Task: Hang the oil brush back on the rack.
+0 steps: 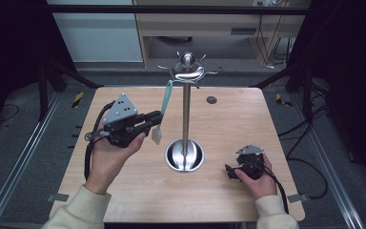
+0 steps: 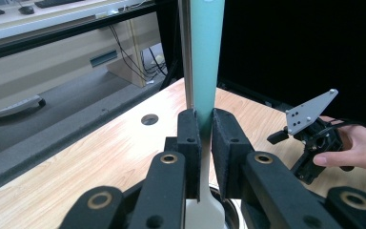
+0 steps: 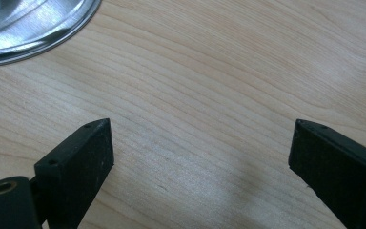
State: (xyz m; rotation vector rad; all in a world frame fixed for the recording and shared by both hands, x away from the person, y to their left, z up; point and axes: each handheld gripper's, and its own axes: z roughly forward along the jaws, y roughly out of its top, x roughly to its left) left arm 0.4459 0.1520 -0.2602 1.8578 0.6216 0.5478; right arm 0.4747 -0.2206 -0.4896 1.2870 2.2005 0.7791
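A spatula with a teal handle (image 1: 166, 98) and a pale blade (image 1: 156, 135) hangs from a hook of the metal utensil stand (image 1: 186, 102), to the left of its pole. My left gripper (image 1: 156, 117) is shut on the spatula just below the teal handle (image 2: 207, 57), both pads pressed on its neck (image 2: 205, 162). My right gripper (image 1: 229, 171) rests low over the table at the front right, jaws wide apart over bare wood (image 3: 200, 119), with nothing between them. It also shows far off in the left gripper view (image 2: 314, 138).
The stand's round steel base (image 1: 185, 155) sits mid-table, its rim (image 3: 33, 28) close to my right gripper. A small round hole (image 1: 211, 99) lies at the table's back. Shelving and cables stand beyond the far edge.
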